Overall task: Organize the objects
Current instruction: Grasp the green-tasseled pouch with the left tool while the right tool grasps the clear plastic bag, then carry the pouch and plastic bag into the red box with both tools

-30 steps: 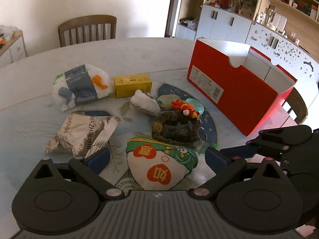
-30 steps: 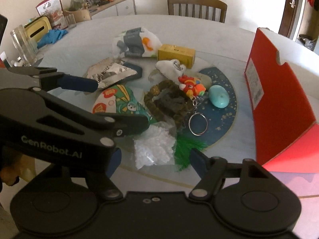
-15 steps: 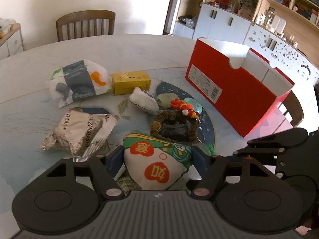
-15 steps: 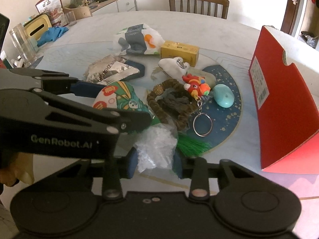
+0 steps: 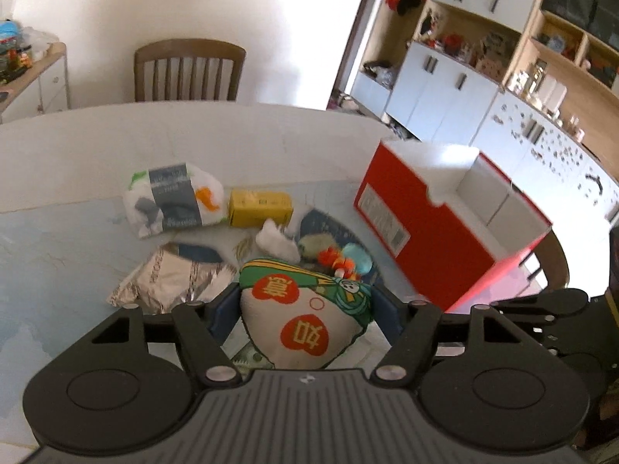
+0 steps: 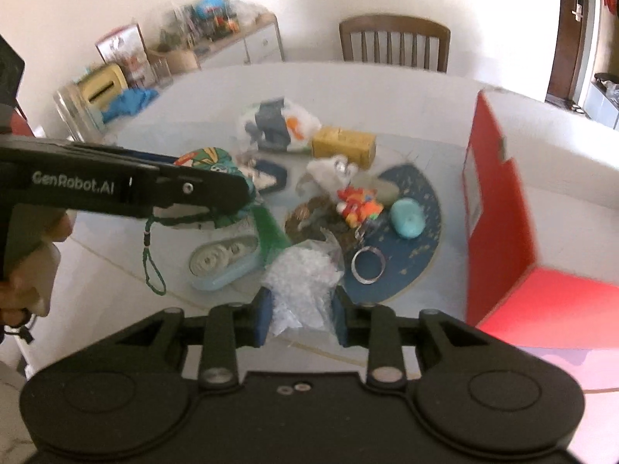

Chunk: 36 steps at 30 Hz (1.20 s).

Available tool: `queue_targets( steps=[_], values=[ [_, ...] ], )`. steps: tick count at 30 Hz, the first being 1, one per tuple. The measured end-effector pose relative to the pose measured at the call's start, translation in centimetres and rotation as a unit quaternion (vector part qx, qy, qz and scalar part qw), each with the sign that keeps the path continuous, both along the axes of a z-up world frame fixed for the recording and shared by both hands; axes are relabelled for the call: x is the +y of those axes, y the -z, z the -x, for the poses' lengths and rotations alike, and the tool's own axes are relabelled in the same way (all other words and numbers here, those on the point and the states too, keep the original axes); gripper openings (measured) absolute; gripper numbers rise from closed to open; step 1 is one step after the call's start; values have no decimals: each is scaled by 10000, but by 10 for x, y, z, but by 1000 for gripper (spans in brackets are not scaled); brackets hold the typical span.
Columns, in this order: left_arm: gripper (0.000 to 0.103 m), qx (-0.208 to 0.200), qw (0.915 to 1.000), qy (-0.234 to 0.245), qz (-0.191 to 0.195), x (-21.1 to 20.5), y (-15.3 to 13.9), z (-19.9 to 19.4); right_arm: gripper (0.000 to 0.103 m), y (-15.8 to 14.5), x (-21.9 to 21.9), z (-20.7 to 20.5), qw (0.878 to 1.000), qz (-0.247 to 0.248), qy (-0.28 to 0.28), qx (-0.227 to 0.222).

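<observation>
My left gripper point(image 5: 303, 315) is shut on a green and white cloth pouch point(image 5: 305, 317) with red hearts and holds it above the table. In the right wrist view the pouch point(image 6: 211, 166) hangs in the left gripper point(image 6: 216, 197) with a green cord point(image 6: 153, 266) dangling. My right gripper point(image 6: 300, 315) is shut on a clear plastic bag point(image 6: 303, 282), lifted off the table. An open red box point(image 5: 445, 224) stands at the right; it also shows in the right wrist view point(image 6: 499, 208).
On the table lie a foil packet point(image 5: 170, 278), a white wipes pack point(image 5: 174, 197), a yellow box point(image 5: 259, 208), a light blue tape dispenser point(image 6: 224, 263), a green strip point(image 6: 271, 228), a red toy keychain point(image 6: 358, 207), a key ring point(image 6: 368, 265), a teal oval point(image 6: 406, 218). A chair point(image 5: 189, 69) stands behind.
Both grippers have risen from the table with their loads, the left with the pouch, the right with the plastic bag. A tape dispenser under the pouch is uncovered.
</observation>
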<state>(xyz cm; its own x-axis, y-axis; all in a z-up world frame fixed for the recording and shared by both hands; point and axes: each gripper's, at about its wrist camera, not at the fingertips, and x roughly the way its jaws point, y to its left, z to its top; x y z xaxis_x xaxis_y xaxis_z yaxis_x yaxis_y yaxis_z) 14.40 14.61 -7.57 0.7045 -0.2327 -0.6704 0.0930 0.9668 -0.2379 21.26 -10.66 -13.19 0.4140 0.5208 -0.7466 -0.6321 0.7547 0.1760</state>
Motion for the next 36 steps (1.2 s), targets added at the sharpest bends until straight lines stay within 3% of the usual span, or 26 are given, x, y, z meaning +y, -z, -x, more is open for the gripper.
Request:
queue_targets(
  steps=[7,15,30,36],
  values=[
    [71,-84,9997,-141,-186,-30,-36,-7,30,-40,-43,-16,9995,-301,47,-88],
    [71,-145,9983,58,-554,-81,-59,-23,30,-64,-83,-40,9991,-191,169,-350],
    [71,-392,9927,810,-804,-181,-91,-98,30,-63,-169,-96,9938,55,932,-611],
    [71,-349,9906,1049,-810,-217,-88,-133,30,-51,-193,-115,9921,160,1117,-544]
  ],
)
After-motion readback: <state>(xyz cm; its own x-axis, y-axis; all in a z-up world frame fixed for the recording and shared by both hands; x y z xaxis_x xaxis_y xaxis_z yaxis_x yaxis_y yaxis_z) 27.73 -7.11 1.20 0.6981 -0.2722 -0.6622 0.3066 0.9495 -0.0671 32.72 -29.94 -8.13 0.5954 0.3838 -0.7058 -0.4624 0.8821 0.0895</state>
